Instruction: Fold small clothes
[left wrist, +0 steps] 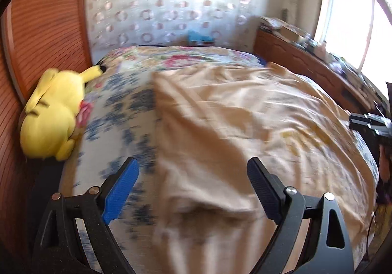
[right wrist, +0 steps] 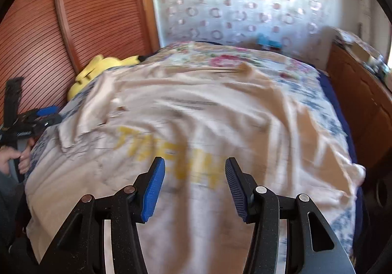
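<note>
A pale peach T-shirt (left wrist: 232, 112) lies spread and wrinkled on the bed; in the right wrist view (right wrist: 196, 117) it shows yellow lettering near the front. My left gripper (left wrist: 193, 173) is open and empty, hovering over the shirt's left edge. My right gripper (right wrist: 194, 176) is open and empty, just above the lettering. The left gripper also shows at the left edge of the right wrist view (right wrist: 46, 116), the right gripper at the right edge of the left wrist view (left wrist: 367, 122). Both views are motion-blurred.
The bed carries a blue and pink floral cover (left wrist: 117, 107). A yellow plush toy (left wrist: 54, 112) lies at its left side by a ribbed wooden wardrobe (right wrist: 80, 16). A cluttered wooden dresser (left wrist: 313, 63) runs along the right, under a bright window.
</note>
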### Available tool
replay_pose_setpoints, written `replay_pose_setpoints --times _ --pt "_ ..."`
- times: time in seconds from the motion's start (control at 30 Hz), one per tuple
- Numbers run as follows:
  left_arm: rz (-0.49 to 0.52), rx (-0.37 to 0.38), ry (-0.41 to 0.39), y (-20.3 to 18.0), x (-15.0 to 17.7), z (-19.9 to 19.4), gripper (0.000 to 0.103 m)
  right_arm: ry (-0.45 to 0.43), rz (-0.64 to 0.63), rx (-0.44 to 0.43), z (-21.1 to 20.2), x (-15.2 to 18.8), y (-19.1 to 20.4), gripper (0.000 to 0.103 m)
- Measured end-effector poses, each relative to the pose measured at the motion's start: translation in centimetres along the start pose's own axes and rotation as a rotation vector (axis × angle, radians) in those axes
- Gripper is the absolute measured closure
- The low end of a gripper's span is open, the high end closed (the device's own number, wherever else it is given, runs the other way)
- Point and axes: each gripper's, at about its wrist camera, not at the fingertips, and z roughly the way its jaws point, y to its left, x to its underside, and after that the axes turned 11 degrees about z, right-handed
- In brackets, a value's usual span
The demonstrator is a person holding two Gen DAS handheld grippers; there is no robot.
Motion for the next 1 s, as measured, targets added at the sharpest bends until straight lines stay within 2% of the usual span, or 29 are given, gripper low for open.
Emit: replay_pose_setpoints --times 0.1,0.33,0.53,0.73,1.0 --pt "0.045 0.048 0.001 -2.5 -1.2 0.3 0.012 -0.025 0.044 0.062 -2.2 0.5 -3.1 0.050" --pt "0.154 0.097 0.038 -8.1 -3.4 2.3 0.012 -0.045 0.150 0.178 -5.8 2.1 -8.8 0.050" --pt "0.233 0.119 0.094 -11.2 -3.7 4.6 0.012 -0.017 0.217 0.252 -6.2 3.0 -11.7 0.050" --pt "0.262 0.122 0.161 -12.5 -2.9 6.7 0.012 -0.003 0.292 0.246 -5.2 2.0 -12.1 0.050" --pt "0.271 0.134 0.150 -13.2 -2.9 6.8 0.009 -0.002 0.373 0.229 -4.0 1.1 -13.9 0.050"
